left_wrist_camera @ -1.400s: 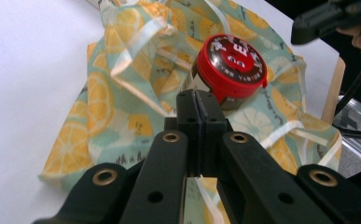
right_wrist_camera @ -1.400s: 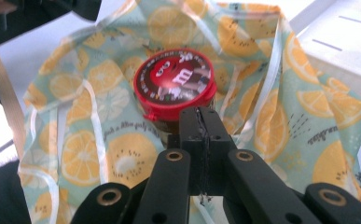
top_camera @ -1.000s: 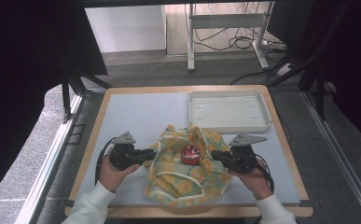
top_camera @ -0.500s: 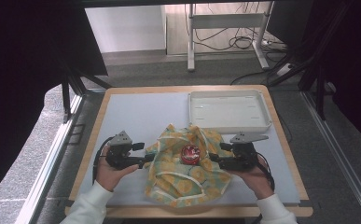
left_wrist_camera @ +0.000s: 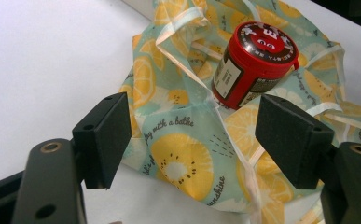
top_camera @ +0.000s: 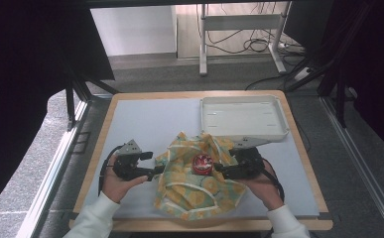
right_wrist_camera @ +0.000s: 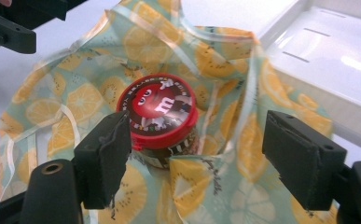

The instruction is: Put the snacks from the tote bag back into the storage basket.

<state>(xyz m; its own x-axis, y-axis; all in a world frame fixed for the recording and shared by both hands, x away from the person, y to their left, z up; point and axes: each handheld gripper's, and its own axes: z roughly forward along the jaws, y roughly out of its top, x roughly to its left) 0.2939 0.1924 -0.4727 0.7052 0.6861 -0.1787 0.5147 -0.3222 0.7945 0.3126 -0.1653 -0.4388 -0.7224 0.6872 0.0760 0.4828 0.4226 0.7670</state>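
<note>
Red-lidded jar on cloth between both tools, left tool, right tool, just opened, holding nothing

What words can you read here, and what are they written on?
"with a bathe": on the lemon-print cloth, beside a lemon slice.
"...unshine": on the same cloth, lower down; the start of the word is cut off by a fold.
"m": on the red lid of the candy jar, on a cartoon candy figure.
White lettering on the lid in the left gripper view and the jar's side label: too blurred to read.
</note>
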